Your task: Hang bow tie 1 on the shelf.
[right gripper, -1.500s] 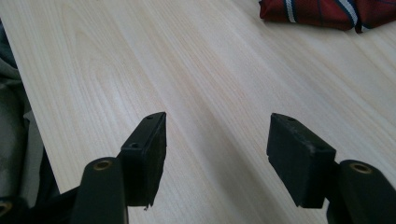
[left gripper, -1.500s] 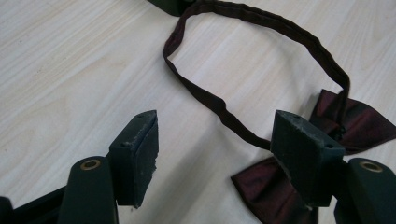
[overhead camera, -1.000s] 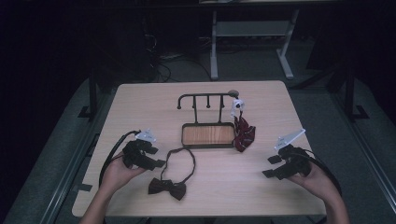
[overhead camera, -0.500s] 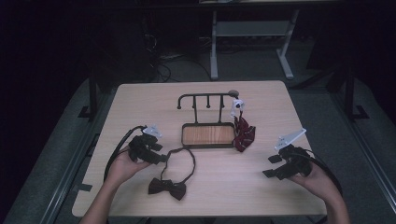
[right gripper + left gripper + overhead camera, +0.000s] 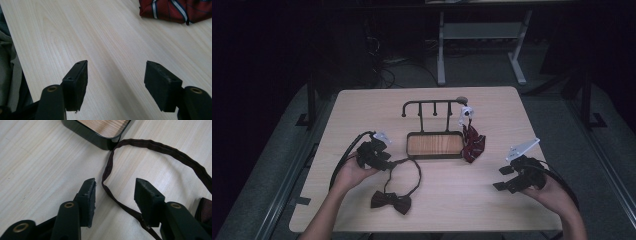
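Note:
A dark bow tie (image 5: 391, 201) lies near the table's front, and its thin strap (image 5: 414, 167) loops up toward a black hook stand with a wooden base (image 5: 434, 145). My left gripper (image 5: 388, 162) is low over the loop's left end. In the left gripper view the strap (image 5: 110, 170) runs between the fingertips of the left gripper (image 5: 115, 182). The jaws have just been closing and stand apart, their pads clear of the strap. A red striped tie (image 5: 473, 142) hangs at the stand's right end. My right gripper (image 5: 501, 178) rests open at the right, over bare wood (image 5: 117, 63).
The stand's base corner (image 5: 100, 135) lies just beyond the strap loop. The red striped tie (image 5: 172, 8) lies ahead of the right gripper. A small white clip (image 5: 466, 112) hangs on the rack's right end. The table's right edge is near the right hand.
The left hand has slid right to the strap loop and its jaws have narrowed. The right hand and the ties have not moved.

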A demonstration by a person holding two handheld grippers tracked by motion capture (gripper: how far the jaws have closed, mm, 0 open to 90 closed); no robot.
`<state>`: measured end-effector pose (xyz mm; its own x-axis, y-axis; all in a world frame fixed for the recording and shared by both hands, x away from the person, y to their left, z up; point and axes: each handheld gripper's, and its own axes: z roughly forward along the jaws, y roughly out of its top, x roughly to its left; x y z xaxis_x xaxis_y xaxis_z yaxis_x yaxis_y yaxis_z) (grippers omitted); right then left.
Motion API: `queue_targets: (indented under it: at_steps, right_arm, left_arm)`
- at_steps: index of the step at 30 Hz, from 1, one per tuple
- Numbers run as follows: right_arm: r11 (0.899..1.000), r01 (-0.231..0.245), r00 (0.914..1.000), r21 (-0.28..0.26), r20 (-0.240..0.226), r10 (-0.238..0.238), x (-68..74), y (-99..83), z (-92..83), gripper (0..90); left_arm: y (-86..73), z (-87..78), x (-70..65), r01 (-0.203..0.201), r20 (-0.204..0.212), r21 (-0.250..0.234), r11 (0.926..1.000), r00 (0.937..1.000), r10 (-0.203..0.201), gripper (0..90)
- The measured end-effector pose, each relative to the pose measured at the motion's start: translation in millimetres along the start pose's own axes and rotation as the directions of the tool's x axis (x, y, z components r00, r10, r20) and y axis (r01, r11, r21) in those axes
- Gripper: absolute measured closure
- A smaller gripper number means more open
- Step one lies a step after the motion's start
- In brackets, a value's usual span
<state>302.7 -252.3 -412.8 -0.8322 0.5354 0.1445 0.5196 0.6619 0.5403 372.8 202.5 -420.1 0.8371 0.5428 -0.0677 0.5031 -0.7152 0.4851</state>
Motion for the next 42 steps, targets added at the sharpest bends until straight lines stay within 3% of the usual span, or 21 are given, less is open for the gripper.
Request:
queue_targets:
  at_steps: [9, 13, 29, 42]
  right_arm:
    - [1.0, 0.009, 0.9999, 0.0, 0.012, -0.009, 3.0, 2.3, -0.8, 33.9]
    - [1.0, 0.007, 0.9999, -0.002, 0.015, -0.007, 2.7, 2.2, -2.0, 33.8]
    - [1.0, 0.007, 0.9998, -0.02, 0.018, -0.006, 3.4, 1.9, -6.7, 33.8]
    - [1.0, 0.008, 0.9999, -0.02, 0.013, -0.008, 3.0, 2.5, -4.1, 33.3]
  left_arm:
    - [2.5, 12.5, 7.7, -0.007, 0.008, 0.049, 0.9987, 0.9999, 0.007, 61.3]
    - [3.4, 17.7, 8.7, 0.005, 0.012, 0.048, 0.9988, 0.9999, -0.005, 64.5]
    - [13.7, 28.2, 6.0, -0.059, 0.004, 0.11, 0.9921, 0.9982, 0.059, 82.9]
    - [15.6, 30.1, 7.6, -0.061, 0.023, 0.125, 0.9902, 0.998, 0.059, 86.8]
